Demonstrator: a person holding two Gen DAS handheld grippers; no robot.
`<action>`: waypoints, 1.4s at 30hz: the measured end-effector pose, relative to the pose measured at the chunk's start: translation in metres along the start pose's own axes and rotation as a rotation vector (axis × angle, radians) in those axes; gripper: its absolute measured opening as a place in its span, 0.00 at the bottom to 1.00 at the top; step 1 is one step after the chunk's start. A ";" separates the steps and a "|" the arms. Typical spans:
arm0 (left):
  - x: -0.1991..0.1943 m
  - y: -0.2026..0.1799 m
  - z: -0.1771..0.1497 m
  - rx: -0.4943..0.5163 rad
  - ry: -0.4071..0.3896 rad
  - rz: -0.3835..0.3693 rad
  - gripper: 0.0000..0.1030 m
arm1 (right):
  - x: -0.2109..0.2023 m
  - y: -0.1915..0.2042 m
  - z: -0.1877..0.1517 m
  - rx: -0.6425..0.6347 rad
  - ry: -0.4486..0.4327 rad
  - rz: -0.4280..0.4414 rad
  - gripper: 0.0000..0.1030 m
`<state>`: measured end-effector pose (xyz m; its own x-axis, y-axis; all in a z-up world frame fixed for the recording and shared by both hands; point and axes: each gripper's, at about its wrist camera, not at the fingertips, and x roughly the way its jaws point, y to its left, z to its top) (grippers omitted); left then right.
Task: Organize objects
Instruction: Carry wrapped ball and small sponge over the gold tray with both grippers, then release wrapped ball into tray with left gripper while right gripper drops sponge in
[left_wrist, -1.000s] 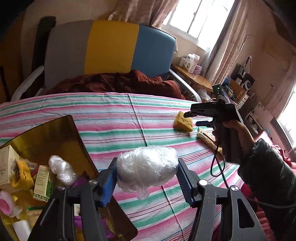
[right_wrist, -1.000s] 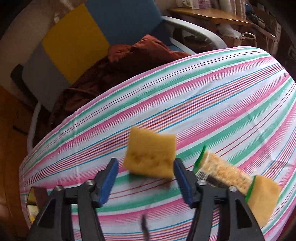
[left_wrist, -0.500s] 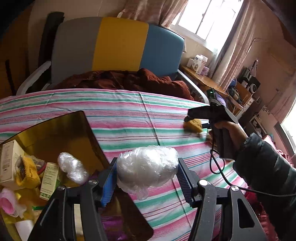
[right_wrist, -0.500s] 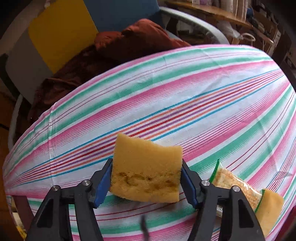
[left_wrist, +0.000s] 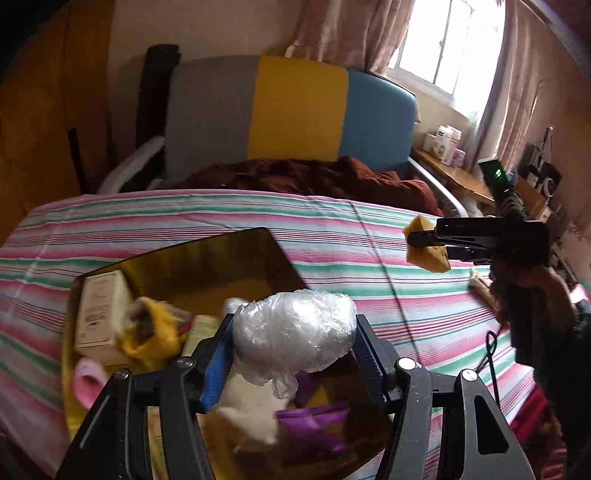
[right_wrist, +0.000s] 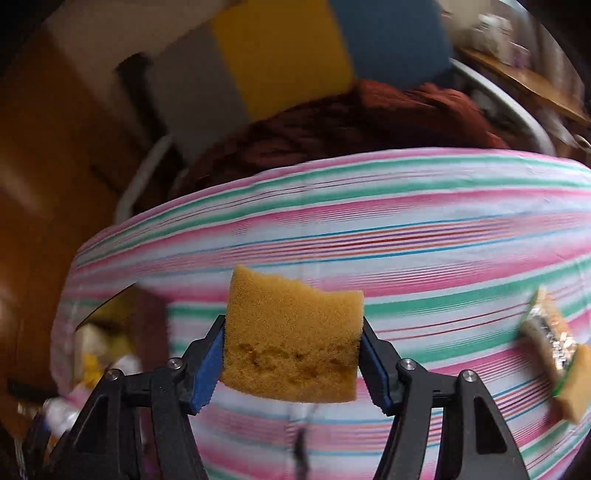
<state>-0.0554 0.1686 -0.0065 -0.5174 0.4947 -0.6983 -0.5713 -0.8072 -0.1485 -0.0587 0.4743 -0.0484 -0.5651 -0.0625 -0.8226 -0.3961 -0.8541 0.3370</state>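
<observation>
The crumpled ball of clear plastic film (left_wrist: 293, 332) is pinched between the pads of the left claw (left_wrist: 291, 354) and hangs directly over the amber, see-through plastic bin (left_wrist: 236, 254), above the jumble inside: a cream carton (left_wrist: 98, 314), a yellow knitted thing (left_wrist: 147, 332), a purple packet (left_wrist: 314, 428). My reading is that the drop needs only a straight release, since the load sits inside the bin's rim, nearer its right wall. The square yellow sponge (right_wrist: 291, 339) is squeezed flat-side-on in the right claw (right_wrist: 291, 354), whose jaws have just been closing on it; it is lifted clear of the striped cloth on the worktop (left_wrist: 184, 221), well to the right of the bin, its long edge running jaw to jaw. Between sponge and bin the cloth lies bare, so the path leftward looks free. A foil-wrapped snack packet (right_wrist: 550, 339) remains further right of the bin, near the worktop's edge
</observation>
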 end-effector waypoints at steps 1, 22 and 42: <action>-0.003 0.004 -0.003 -0.002 -0.004 0.009 0.60 | -0.001 0.017 -0.004 -0.025 -0.001 0.019 0.64; -0.029 0.094 -0.057 -0.188 -0.004 0.071 0.60 | 0.047 0.211 -0.046 -0.339 0.130 0.198 0.67; -0.008 0.099 -0.045 -0.172 -0.021 0.151 0.78 | 0.023 0.184 -0.062 -0.252 0.069 0.162 0.80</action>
<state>-0.0793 0.0708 -0.0469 -0.6026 0.3695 -0.7074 -0.3704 -0.9146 -0.1622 -0.0996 0.2833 -0.0338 -0.5528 -0.2359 -0.7992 -0.1080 -0.9308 0.3494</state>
